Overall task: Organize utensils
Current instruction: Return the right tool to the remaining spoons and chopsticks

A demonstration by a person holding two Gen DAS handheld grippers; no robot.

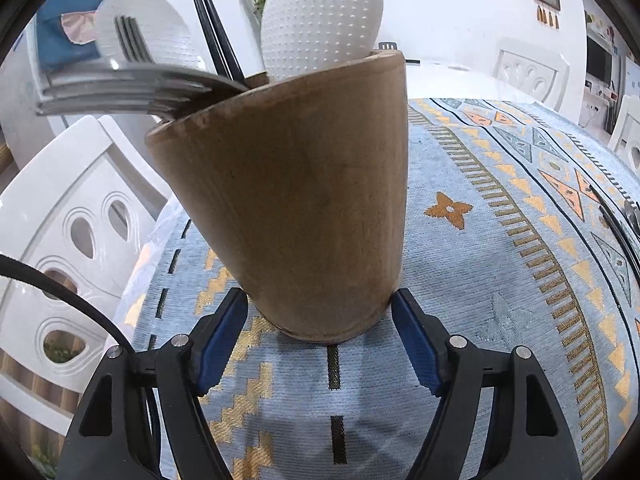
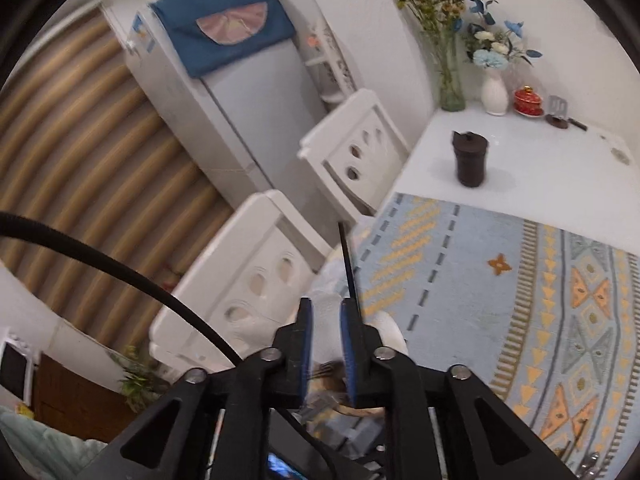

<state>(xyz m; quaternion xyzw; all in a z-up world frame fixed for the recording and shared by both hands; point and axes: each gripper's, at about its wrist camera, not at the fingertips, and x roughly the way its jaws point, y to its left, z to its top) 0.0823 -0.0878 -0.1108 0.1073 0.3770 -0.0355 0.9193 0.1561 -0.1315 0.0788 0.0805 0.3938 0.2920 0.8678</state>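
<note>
A tilted wooden utensil holder point(image 1: 304, 200) rests its base on the blue patterned tablecloth point(image 1: 460, 280). My left gripper point(image 1: 320, 296) is shut on the holder's base, one blue pad on each side. Inside stand forks point(image 1: 132, 88), black chopsticks point(image 1: 212, 24) and two white dimpled rice paddles point(image 1: 320, 20). In the right wrist view my right gripper point(image 2: 326, 302) is open with a narrow gap. A single black chopstick point(image 2: 347, 260) rises just past its right fingertip, not pinched. A white paddle point(image 2: 386, 330) and fork tines show dimly below the fingers.
More dark utensils point(image 1: 622, 232) lie at the cloth's right edge. White chairs point(image 2: 240, 280) stand along the table's left side. On the bare white tabletop are a dark lidded cup point(image 2: 470, 160), flower vases point(image 2: 494, 92) and a red lidded bowl point(image 2: 528, 100).
</note>
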